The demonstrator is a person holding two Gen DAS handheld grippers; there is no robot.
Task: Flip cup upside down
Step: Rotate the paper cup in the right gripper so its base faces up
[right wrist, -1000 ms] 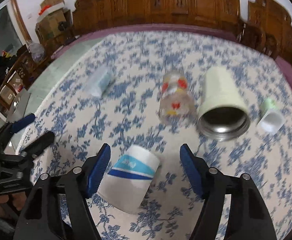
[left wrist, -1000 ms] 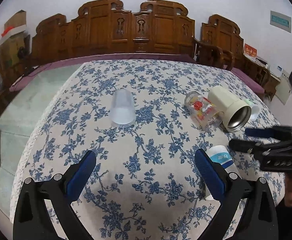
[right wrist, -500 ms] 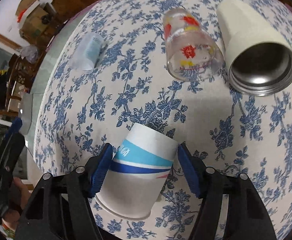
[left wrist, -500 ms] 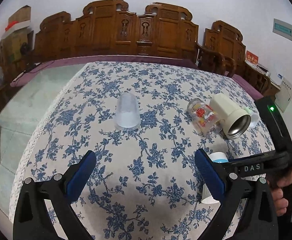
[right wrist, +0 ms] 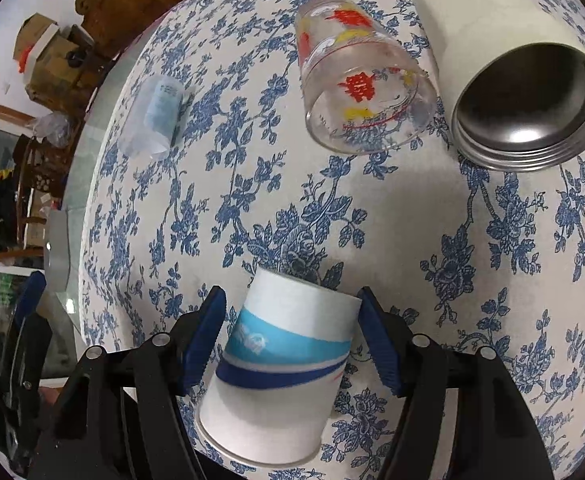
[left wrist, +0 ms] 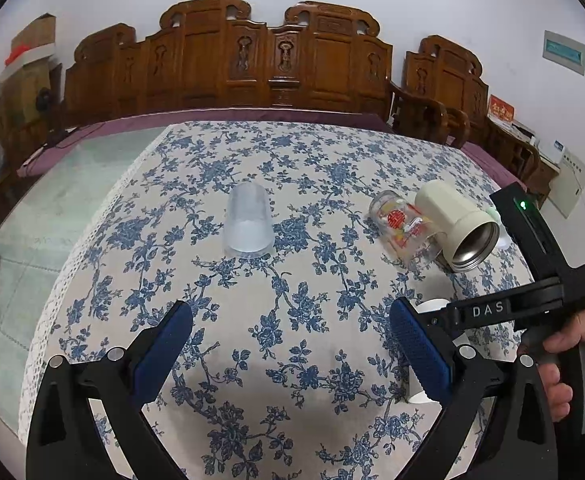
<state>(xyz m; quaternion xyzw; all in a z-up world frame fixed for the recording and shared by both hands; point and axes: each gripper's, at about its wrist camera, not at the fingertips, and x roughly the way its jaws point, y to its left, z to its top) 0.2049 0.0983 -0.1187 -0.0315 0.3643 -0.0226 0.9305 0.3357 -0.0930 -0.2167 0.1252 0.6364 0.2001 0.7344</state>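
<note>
The right gripper (right wrist: 292, 336) brackets the paper cup (right wrist: 280, 372) on the tablecloth (right wrist: 412, 240), jaws apart and apparently not clamped; it should squeeze mid-wall evenly before turning, while the left gripper (left wrist: 292, 356) hovers spread wide.

Left wrist view: low over near table edge, faces level across floral tablecloth (left wrist: 292, 320) toward carved wooden bench (left wrist: 228, 56). Right wrist view: close above same cloth (right wrist: 412, 220), tilted steeply down. Shared: frosted cup (left wrist: 247, 222) (right wrist: 157, 118), printed glass (left wrist: 402, 226) (right wrist: 362, 80), cream tumbler (left wrist: 458, 226) (right wrist: 512, 76).
</note>
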